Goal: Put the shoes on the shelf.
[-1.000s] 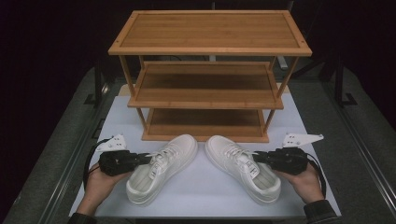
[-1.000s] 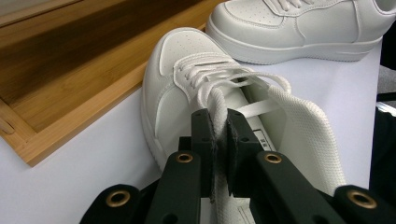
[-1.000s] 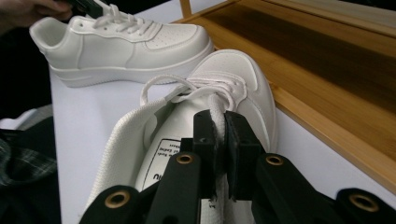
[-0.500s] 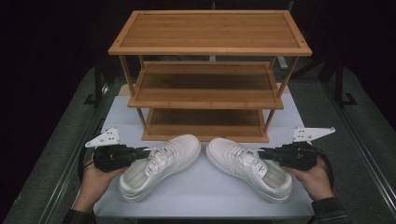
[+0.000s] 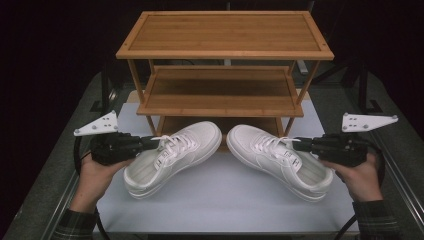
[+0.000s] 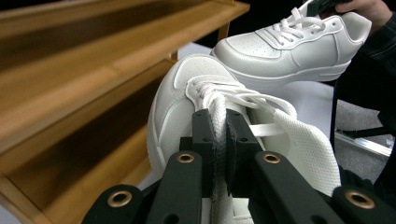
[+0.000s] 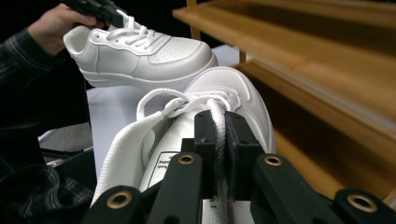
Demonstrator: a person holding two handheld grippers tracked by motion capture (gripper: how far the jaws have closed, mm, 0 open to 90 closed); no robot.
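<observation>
I have the left gripper [image 5: 150, 144] clamped on the tongue and laces of the left shoe [image 5: 172, 157]; in the left gripper view the two black jaws stand nearly together with the white fabric pinched between the pads. The right gripper [image 5: 300, 145] has the same narrow bite on the tongue of the right shoe [image 5: 280, 160], and the right gripper view shows the laces squeezed between its jaws.

Taking the rack [image 5: 225, 65] as my landmark: both shoes sit in front of it, on the near side, with their toes pointing toward its lower shelves. The left shoe is in front of the rack's left half, its toe close to the front edge of the bottom shelf, its heel angled out toward my left hand [image 5: 95, 175]. The right shoe mirrors it in front of the rack's right half, heel turned out toward my right hand [image 5: 357, 175]. The two toes lie near each other in front of the rack's middle, but apart.

Both shoes look lifted off the white mat [image 5: 225, 205] that lies under the rack's front; the left gripper view shows the right shoe hanging clear above that surface, and the right gripper view shows the left shoe likewise. The rack's three wooden shelves are bare. From each gripper view the rack's shelves run alongside the held shoe, close by its toe.
</observation>
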